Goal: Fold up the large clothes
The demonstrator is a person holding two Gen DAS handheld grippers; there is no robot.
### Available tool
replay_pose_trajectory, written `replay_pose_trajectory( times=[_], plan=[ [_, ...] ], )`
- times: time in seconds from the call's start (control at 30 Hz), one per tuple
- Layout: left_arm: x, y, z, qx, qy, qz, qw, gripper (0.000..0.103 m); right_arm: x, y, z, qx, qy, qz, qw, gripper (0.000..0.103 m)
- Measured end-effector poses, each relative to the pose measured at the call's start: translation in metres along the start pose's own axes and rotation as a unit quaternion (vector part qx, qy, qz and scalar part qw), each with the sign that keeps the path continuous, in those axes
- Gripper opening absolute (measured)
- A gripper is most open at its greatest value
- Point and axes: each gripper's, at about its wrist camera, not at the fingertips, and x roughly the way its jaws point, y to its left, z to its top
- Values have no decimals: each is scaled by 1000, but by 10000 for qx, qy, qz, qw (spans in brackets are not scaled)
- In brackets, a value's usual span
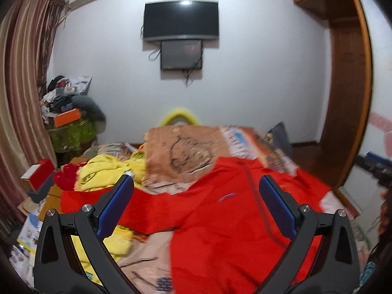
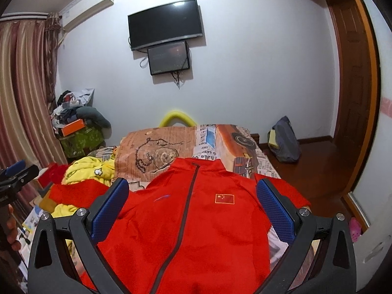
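Red jacket (image 2: 196,220) flat on bed (image 2: 245,147), both grippers spread wide & empty.

Left wrist view: left gripper (image 1: 196,186) fingers wide apart above jacket (image 1: 220,220), nothing between them; one sleeve stretches left toward yellow garment (image 1: 105,171); view blurred. Right wrist view: right gripper (image 2: 192,191) also wide, hovering over jacket chest w/ zipper (image 2: 181,220) closed, flag patch (image 2: 224,198) just right of it, collar toward TV (image 2: 166,22) wall.

Wall television (image 2: 166,22), smaller screen (image 2: 169,57) below, striped curtain (image 2: 22,93), yellow garment (image 2: 85,169), wooden door (image 2: 352,78)
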Motion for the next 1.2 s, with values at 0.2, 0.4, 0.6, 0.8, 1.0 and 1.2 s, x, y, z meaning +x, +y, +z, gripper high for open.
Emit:
replay_pose_trajectory(
  times=[0.2,0.4,0.6,0.8,1.0,1.2],
  plan=[
    [59,56,-5,-340,710,-130,9968,103,43,-5,-2,-136,422,37,9990,103],
    [119,129,-25,-1163,1537,-261,9809,103,90,-6,-12,-378,947,-29,9948,103],
    [169,194,-71,-2044,2197,-196,9537,102,139,-7,-34,-445,1629,80,9856,103],
    [214,244,-121,-2820,2633,-156,9224,88,176,-14,-52,-387,2106,81,9768,103],
    [244,281,-146,-3363,2692,50,9025,81,197,-15,-60,-424,2469,189,9679,103],
    [264,318,-160,-3876,2623,329,8831,72,207,-17,-65,-343,2690,347,9619,103]
  ],
)
